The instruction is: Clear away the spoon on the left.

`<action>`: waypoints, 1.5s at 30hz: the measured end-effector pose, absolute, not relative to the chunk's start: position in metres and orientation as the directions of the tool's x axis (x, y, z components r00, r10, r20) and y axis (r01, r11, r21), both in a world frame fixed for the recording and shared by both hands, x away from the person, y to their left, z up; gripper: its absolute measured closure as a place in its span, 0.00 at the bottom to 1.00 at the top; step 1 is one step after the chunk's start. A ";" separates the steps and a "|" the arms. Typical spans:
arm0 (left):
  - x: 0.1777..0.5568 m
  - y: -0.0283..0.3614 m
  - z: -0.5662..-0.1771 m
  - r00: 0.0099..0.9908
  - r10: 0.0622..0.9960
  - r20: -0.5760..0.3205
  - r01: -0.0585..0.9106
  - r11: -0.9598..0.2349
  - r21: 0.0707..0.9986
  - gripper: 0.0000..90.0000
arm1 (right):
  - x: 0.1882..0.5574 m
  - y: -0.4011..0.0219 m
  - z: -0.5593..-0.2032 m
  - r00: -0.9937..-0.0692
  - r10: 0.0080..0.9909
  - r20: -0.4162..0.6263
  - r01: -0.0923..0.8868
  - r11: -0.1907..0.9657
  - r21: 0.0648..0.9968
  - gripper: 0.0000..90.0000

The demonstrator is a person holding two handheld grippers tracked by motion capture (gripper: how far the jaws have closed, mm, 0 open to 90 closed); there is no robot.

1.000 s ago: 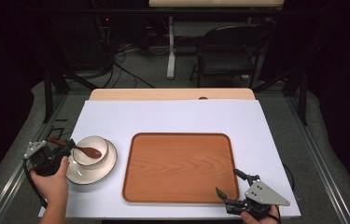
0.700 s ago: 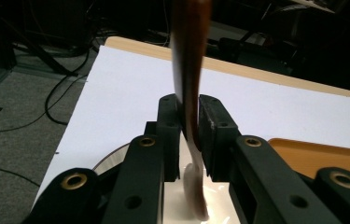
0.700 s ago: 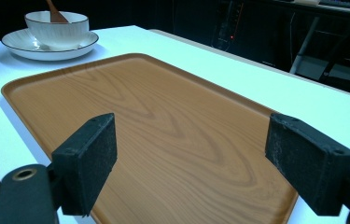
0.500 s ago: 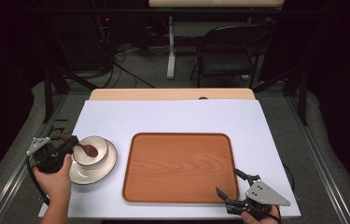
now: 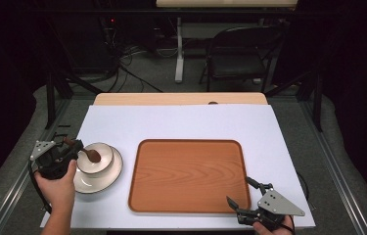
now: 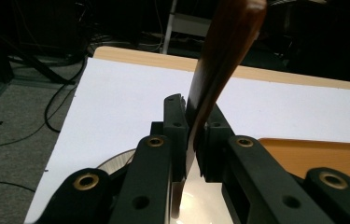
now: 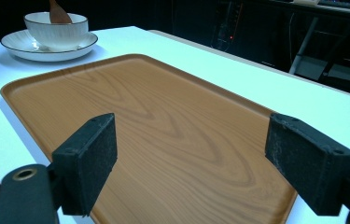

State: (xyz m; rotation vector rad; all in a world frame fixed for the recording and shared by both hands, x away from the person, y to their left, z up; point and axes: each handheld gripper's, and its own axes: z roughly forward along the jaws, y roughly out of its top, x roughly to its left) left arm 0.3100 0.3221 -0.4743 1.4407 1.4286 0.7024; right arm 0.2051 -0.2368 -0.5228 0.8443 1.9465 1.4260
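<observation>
White sheeting (image 5: 181, 122) covers the work table under a dark room of cables and stands, with a folding chair (image 5: 237, 54) far back at 1 o'clock.

Nearest the camera, at 5 o'clock in the high view, the right gripper (image 5: 243, 194) sits low at the table's front edge, just off the near right corner of the wooden tray (image 5: 186, 176). Its jaws stand wide apart with nothing between them; in the right gripper view (image 7: 191, 163) the two black pads frame the bare wood-grain tray, which runs away toward a bowl and saucer well beyond its far end.

At 8 o'clock in the high view, a person's left hand (image 5: 58, 188) carries the left gripper (image 5: 72, 149) beside the white saucer (image 5: 107, 176), which lies just left of the tray without touching it. A white bowl (image 5: 95, 164) stands upright on that saucer. The left gripper's jaws have just been closing, and they are clamped on the handle of a brown wooden spoon (image 5: 85, 152); the spoon's rounded end hangs over the bowl at the 9 o'clock side of the tray. In the left gripper view, the handle (image 6: 219, 65) rises tilted from between the pinched jaws, with the bowl's pale rim low behind them.

Farther on, a tan strip of bare tabletop (image 5: 181, 99) shows at 12 o'clock, past the sheeting.
</observation>
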 end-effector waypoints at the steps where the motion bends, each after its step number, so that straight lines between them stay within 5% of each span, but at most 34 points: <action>1: 0.310 0.322 -0.473 0.149 0.966 -0.212 0.414 0.134 0.900 0.93 | 0.205 -0.237 -0.523 -0.634 0.769 -0.083 0.153 0.229 0.961 0.19; 25: 0.300 0.317 -0.432 0.191 0.971 -0.143 0.370 0.064 0.927 0.93 | 0.205 -0.237 -0.523 -0.632 0.771 -0.081 0.155 0.228 0.961 0.19; 45: 0.301 0.264 -0.420 0.368 0.923 -0.114 0.385 -0.039 0.922 0.94 | 0.205 -0.238 -0.523 -0.631 0.771 -0.084 0.153 0.230 0.961 0.19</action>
